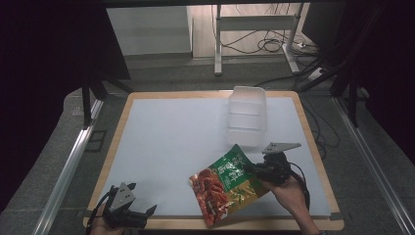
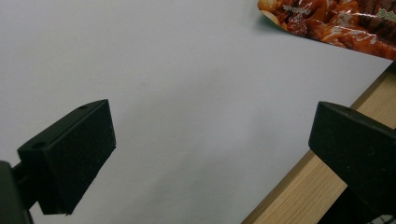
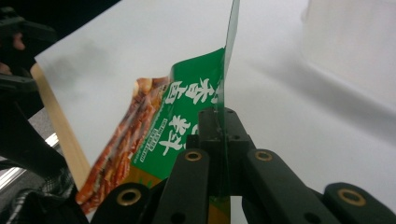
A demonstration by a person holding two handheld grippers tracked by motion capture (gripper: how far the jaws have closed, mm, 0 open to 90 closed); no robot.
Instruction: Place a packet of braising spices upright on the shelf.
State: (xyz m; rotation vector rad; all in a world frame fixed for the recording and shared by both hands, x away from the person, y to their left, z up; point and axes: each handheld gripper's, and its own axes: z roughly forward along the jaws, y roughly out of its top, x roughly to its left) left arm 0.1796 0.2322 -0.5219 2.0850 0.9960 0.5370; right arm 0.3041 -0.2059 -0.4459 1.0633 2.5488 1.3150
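While the right gripper [image 1: 255, 170] clamps its jaws on the edge of the green and red snack bag [image 1: 224, 183], low and right of centre in the high view, the bag hangs tilted over the white mat [image 1: 171, 142]. At lower left, the left gripper [image 1: 139, 211] holds its jaws wide apart, touching nothing.

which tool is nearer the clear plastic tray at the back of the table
Right. The right tool, shut on the green and red snack packet, sits just in front of the clear plastic tray; the left tool is at the near left corner.

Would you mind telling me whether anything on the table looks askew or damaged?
Nothing looks damaged or spilled. The snack bag hangs tilted, pinched by one edge in the right gripper, its lower corner over the table's front edge. The clear plastic container sits upright.
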